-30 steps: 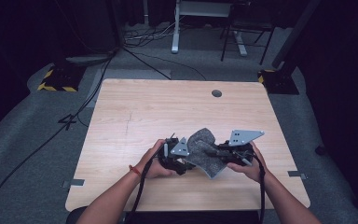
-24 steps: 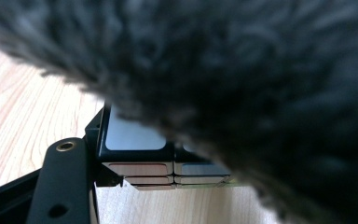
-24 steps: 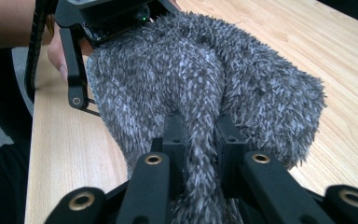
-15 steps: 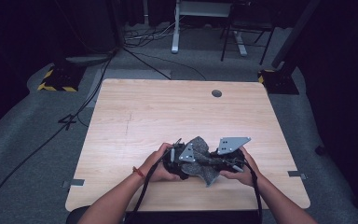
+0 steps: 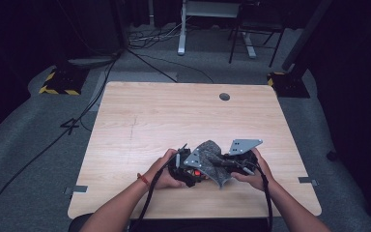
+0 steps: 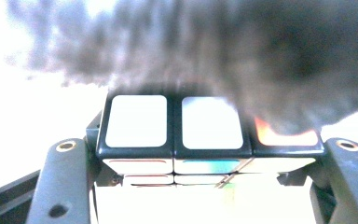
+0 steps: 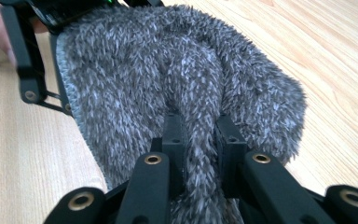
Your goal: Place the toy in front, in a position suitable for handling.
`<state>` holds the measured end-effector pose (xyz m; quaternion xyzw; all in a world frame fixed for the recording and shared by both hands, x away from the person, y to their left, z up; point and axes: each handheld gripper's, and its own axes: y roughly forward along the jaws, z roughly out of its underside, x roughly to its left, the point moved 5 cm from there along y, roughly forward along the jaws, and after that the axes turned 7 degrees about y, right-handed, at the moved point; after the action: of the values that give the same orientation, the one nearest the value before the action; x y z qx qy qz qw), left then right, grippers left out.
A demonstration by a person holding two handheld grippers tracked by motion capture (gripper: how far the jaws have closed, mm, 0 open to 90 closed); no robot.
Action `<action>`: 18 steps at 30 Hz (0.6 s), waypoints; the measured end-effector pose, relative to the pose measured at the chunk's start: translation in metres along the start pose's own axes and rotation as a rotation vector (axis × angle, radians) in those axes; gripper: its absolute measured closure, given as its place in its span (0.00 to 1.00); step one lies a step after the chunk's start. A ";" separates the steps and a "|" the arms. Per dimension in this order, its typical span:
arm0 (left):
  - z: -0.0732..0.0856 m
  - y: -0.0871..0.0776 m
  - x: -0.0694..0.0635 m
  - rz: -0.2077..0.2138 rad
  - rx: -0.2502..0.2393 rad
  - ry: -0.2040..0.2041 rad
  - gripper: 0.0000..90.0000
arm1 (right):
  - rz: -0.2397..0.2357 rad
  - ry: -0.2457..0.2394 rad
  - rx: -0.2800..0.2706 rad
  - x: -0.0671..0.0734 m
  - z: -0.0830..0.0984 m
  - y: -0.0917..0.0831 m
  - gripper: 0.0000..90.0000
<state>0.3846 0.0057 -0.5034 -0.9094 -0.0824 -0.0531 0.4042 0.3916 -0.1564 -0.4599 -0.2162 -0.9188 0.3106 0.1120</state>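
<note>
My left fingers clamp a puzzle cube low over the tabletop; my right fingers pinch a fold of grey fuzzy cloth draped against the cube.

The far half of the bench lies bare, as do its left and right margins, so a tool can pass there freely. Near the front edge, the grey fuzzy cloth drapes over the puzzle cube, blocking the gap between both hands.
</note>
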 end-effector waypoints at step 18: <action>0.001 0.009 0.002 -0.005 0.046 -0.020 0.38 | -0.038 -0.054 0.005 0.025 -0.012 0.017 0.86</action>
<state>0.3885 0.0009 -0.5104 -0.9001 -0.0899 -0.0433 0.4242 0.3796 -0.1262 -0.4590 -0.1901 -0.9247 0.3163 0.0935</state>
